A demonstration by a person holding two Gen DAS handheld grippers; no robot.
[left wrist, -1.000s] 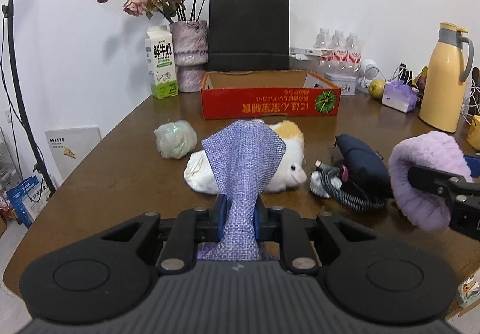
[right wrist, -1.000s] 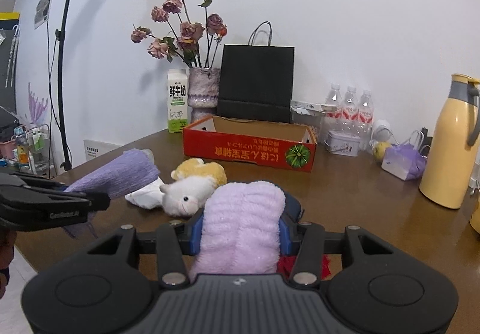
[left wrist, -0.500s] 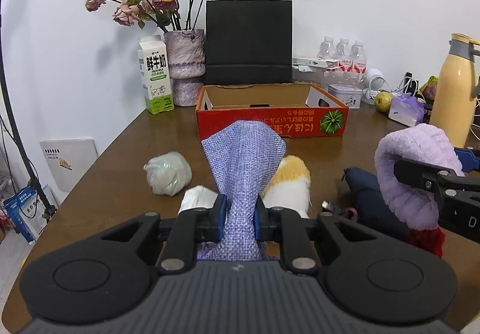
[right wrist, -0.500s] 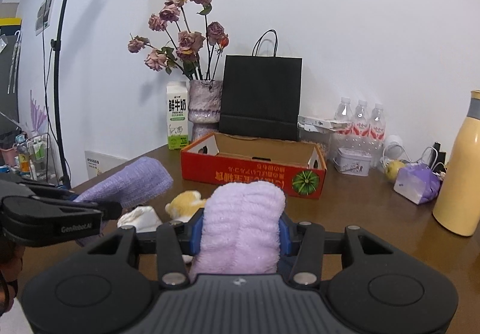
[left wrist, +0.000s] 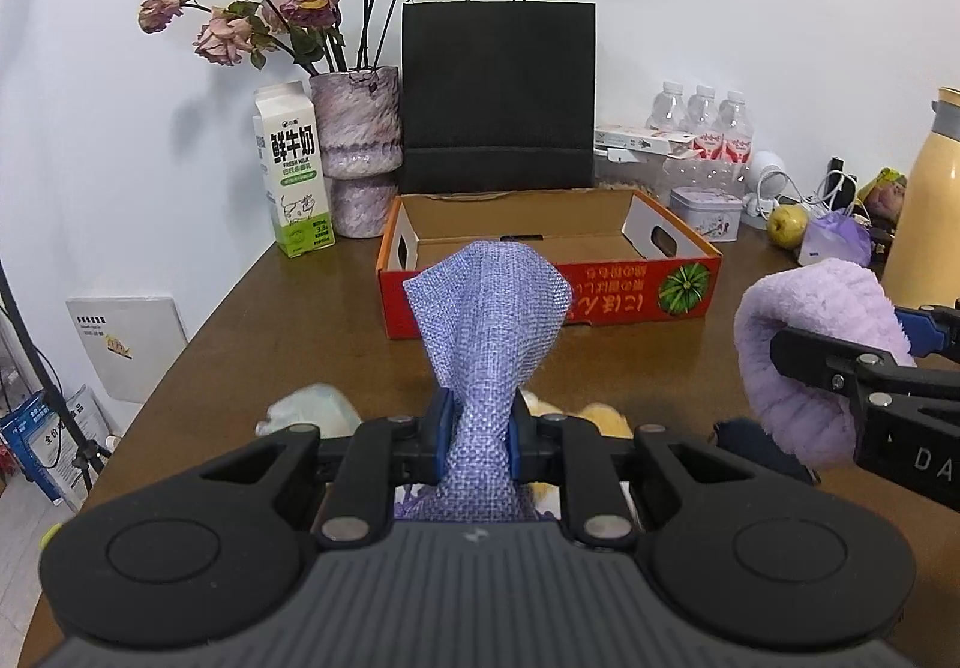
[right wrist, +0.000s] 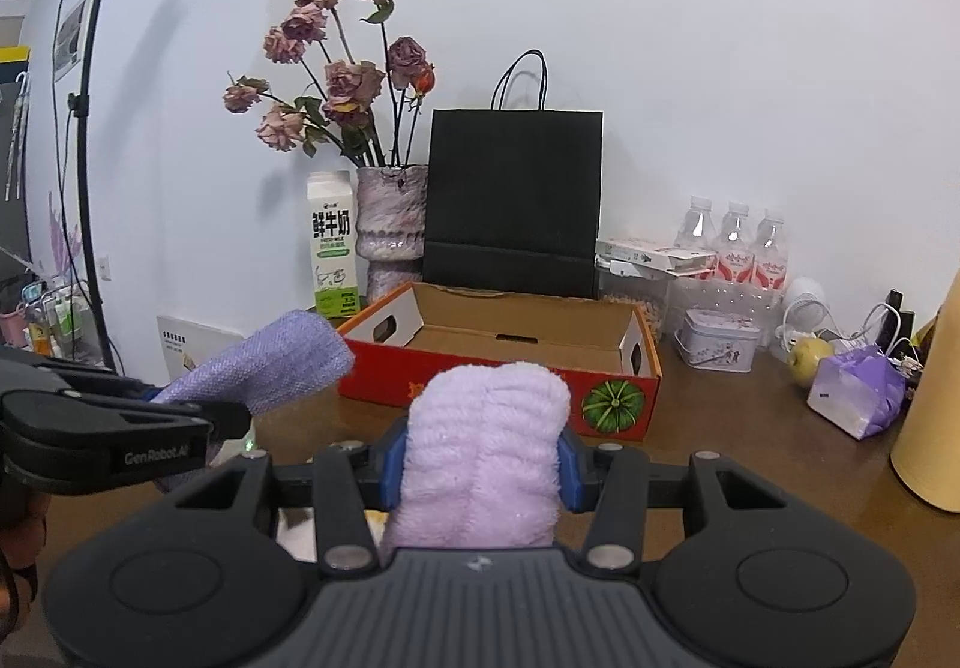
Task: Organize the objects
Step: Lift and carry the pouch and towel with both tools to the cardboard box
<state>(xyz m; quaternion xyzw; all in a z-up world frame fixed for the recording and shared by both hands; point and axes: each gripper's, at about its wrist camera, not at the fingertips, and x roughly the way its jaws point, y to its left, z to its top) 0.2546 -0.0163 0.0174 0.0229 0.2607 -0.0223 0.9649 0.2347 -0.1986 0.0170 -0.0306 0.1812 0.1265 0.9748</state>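
Cardboard box (left wrist: 528, 242) at frame centre, empty: left gripper (left wrist: 477, 431) clamps woven pouch (left wrist: 489, 308), right gripper (right wrist: 477, 467) clamps fluffy cloth (right wrist: 486, 428), neither deposited.

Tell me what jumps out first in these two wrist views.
Each gripper is clamped on something purple: the left gripper pinches a woven pouch, the right gripper a fluffy towel. Straight ahead of both sits an open red box, empty as far as shows, with a black bag behind it.
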